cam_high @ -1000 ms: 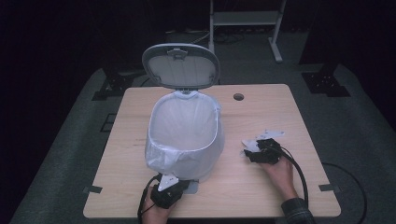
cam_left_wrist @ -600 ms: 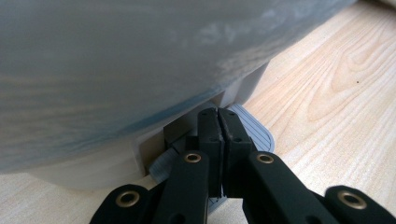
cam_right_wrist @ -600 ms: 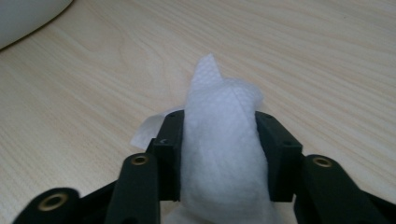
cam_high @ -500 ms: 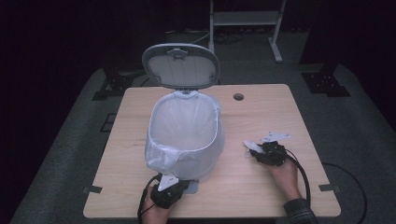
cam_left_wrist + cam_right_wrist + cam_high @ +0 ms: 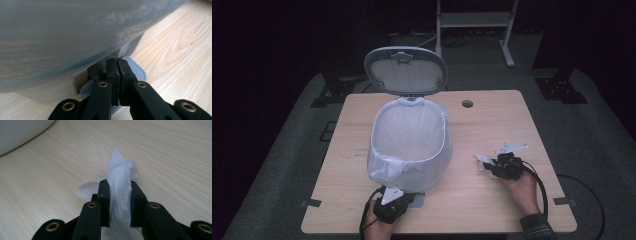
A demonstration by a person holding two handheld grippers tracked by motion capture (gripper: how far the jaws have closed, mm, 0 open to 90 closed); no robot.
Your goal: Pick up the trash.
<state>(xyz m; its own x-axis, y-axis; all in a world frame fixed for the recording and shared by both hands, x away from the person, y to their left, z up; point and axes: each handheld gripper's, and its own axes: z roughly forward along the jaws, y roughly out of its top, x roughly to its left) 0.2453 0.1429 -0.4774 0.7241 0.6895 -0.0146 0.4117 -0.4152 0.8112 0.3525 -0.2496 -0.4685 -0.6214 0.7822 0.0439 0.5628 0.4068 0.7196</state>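
A white pedal bin (image 5: 409, 145) lined with a white bag stands on the wooden table (image 5: 492, 115), its grey lid (image 5: 406, 70) tipped up open. My left gripper (image 5: 398, 196) (image 5: 117, 61) is at the bin's near base, shut, with its tips resting on the grey ribbed pedal (image 5: 137, 72). To the right of the bin, my right gripper (image 5: 492, 167) (image 5: 120, 185) is shut on a crumpled white paper towel (image 5: 484, 162) (image 5: 120, 170), low at the tabletop. The towel sticks out past the jaws.
A round cable hole (image 5: 467, 104) is in the table's far side. The bin's wall (image 5: 17, 132) curves close at the upper left of the right gripper view. A metal stand (image 5: 472, 20) is on the dark floor beyond the table.
My right gripper with the paper towel has shifted slightly right and toward the near edge. The left gripper, the bin and its lid have stayed put.
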